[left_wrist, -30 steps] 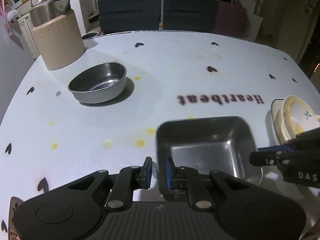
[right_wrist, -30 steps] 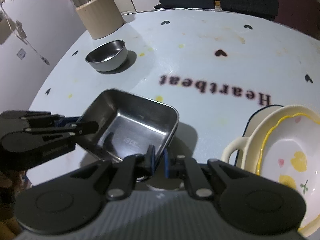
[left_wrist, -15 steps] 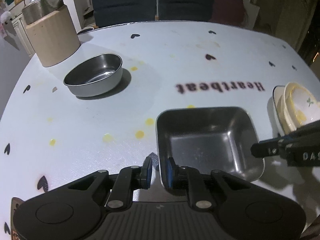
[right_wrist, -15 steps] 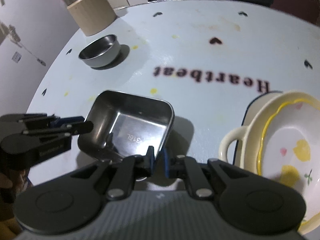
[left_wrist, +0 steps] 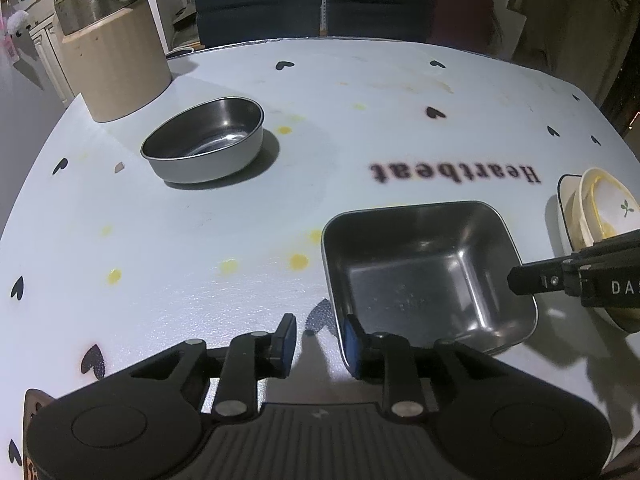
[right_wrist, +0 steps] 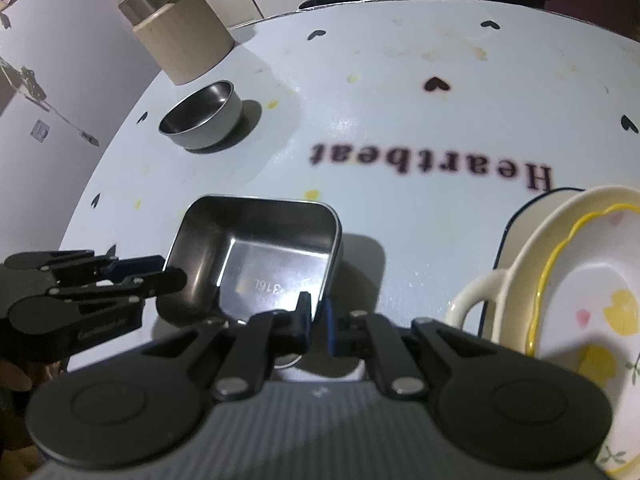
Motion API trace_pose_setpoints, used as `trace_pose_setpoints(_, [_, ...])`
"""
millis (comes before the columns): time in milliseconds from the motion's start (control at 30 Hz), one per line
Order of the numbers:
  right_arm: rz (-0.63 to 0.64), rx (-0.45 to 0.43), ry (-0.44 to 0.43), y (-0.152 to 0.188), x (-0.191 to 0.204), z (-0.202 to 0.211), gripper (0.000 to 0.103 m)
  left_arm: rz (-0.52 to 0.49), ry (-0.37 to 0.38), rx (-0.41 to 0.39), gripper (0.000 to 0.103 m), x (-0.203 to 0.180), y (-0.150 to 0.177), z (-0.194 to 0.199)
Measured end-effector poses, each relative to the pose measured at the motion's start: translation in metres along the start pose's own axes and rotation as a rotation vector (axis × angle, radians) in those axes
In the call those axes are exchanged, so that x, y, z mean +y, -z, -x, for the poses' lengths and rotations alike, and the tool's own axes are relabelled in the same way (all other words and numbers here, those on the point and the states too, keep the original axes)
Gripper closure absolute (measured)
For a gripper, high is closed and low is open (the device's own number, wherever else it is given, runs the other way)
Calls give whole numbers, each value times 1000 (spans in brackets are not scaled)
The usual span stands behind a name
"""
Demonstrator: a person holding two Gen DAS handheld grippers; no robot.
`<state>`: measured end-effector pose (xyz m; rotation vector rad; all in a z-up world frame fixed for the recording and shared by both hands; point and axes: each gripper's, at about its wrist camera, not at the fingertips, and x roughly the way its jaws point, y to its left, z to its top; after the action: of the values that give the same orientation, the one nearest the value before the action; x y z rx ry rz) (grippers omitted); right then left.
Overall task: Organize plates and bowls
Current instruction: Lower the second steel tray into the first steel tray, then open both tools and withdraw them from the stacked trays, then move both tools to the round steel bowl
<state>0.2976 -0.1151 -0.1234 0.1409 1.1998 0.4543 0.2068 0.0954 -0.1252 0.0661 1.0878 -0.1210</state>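
Stainless square tray [right_wrist: 256, 256] sits on the pale blue table [left_wrist: 200, 300], its near rim clamped between the pads of the right gripper [right_wrist: 316, 318]. The left gripper [left_wrist: 318, 340] has just been opening, its jaws now apart astride the tray's left wall (no pad pressing). A round steel bowl [left_wrist: 204, 144] stands well apart; stacked ceramic dishes [right_wrist: 580, 300] lie right.
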Motion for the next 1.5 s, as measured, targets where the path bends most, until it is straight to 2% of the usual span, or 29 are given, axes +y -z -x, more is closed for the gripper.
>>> trace_pose_setpoints(233, [3, -3, 13, 1, 4, 2, 92, 13, 8, -13, 74, -2, -3, 4])
trace_pose_setpoints(300, [3, -5, 12, 1, 5, 3, 91, 21, 12, -19, 67, -2, -5, 5])
trace_pose_setpoints(367, [5, -13, 15, 2, 7, 3, 91, 29, 11, -23, 55, -2, -7, 7])
trace_pose_setpoints(400, [12, -23, 22, 2, 8, 3, 88, 32, 10, -28, 52, -2, -8, 8])
trace_pose_setpoints(433, [23, -34, 33, 2, 9, 4, 82, 36, 12, -33, 46, -3, -8, 9])
trace_pose_setpoints(567, [39, -67, 37, 2, 12, 9, 73, 57, 10, -64, 20, -3, -13, 14])
trace_pose_setpoints(600, [37, -74, 35, 1, 12, 11, 65, 65, 10, -71, 18, -3, -14, 16])
trace_pose_setpoints(633, [35, -86, 35, 1, 12, 14, 53, 75, 10, -78, 15, -2, -15, 17])
trace_pose_setpoints(733, [47, -136, 89, -1, 13, 21, 34, 116, -38, -104, 2, 2, -18, 20])
trace_pose_setpoints(800, [64, -164, 120, -3, 13, 27, 25, 141, -56, -122, 1, 7, -21, 22])
trace_pose_setpoints(933, [56, -215, 118, -8, 10, 35, 6, 190, -76, -153, 0, 16, -22, 25])
trace_pose_setpoints(1000, [65, -240, 130, -11, 10, 36, 0, 202, -97, -169, 0, 21, -21, 27])
trace_pose_setpoints(1133, [94, -333, 149, -19, 10, 36, 0, 221, -145, -207, 0, 34, -23, 33])
trace_pose_setpoints(1233, [69, -381, 138, -27, 7, 34, 0, 249, -170, -254, 0, 48, -26, 37])
trace_pose_setpoints(1367, [-2, -413, 124, -42, 4, 23, 0, 285, -204, -275, 0, 67, -33, 35])
trace_pose_setpoints(1500, [-45, -404, 105, -57, 14, 0, 0, 334, -213, -271, 0, 89, -41, 29])
